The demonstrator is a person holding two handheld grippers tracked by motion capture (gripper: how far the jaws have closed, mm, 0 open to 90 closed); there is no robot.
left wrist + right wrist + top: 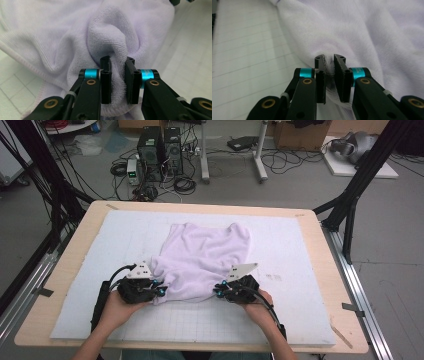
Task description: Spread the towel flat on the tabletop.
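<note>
Each gripper, left gripper [161,289] and right gripper [218,290], is black with 2 flat jaws, cyan collars, brass-coloured screw heads and a grey 3-cornered plate on top. Black cables trail along the bare forearms.

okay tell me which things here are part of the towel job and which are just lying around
In the job:
- towel, rumpled on the white mat
- left tongs, shut on a fold of its near edge
- right tongs, shut on its near edge

Lying about:
- two computer towers on the floor
- loose cables
- cardboard box
</note>
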